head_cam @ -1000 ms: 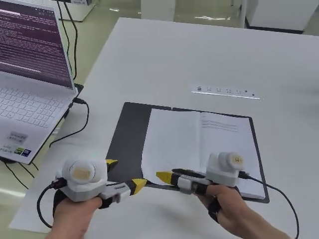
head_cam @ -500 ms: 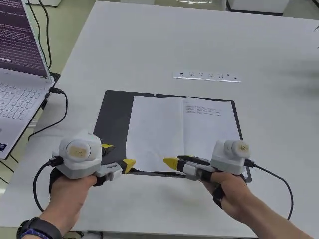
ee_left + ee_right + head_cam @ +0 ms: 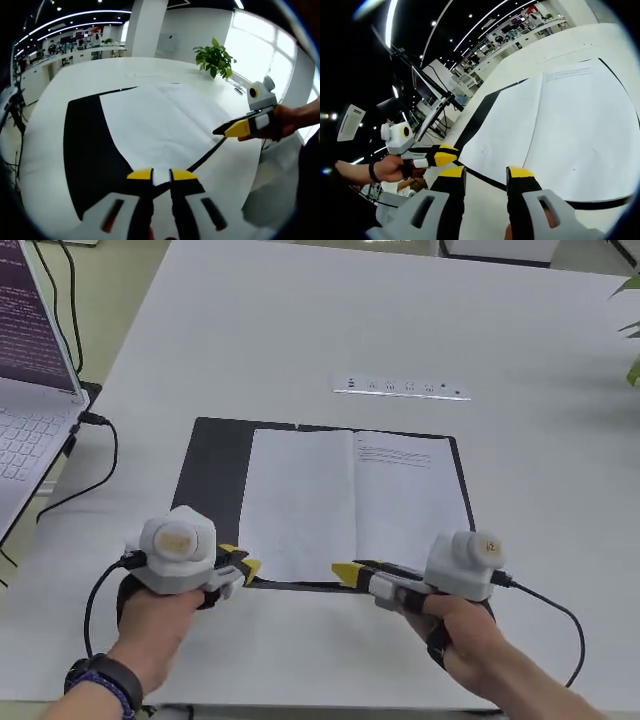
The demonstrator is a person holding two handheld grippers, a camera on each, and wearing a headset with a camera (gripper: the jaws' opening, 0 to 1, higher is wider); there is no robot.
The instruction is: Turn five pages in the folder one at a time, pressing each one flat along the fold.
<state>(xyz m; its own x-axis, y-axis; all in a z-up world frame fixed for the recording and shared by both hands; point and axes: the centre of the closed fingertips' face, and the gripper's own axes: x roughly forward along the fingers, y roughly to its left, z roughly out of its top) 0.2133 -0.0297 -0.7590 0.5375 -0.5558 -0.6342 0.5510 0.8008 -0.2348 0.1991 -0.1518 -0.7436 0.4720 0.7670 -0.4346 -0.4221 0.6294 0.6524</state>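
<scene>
while the folder (image 3: pixel 205 495) lies open on the bench (image 3: pixel 400 320) with pages (image 3: pixel 300 505) flat, none is seen lifted; the turns done cannot be counted, and the next is judged not yet begun. at its 7 o'clock the left tool (image 3: pixel 240 560) is held narrow, empty; at 5 o'clock the right tool (image 3: pixel 348 573), wider, empty.

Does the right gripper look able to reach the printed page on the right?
Probably yes. The right gripper is open at the near edge of the folder, beside the bottom of the printed page, with nothing lying between them. The left gripper is off to the other side.
</scene>
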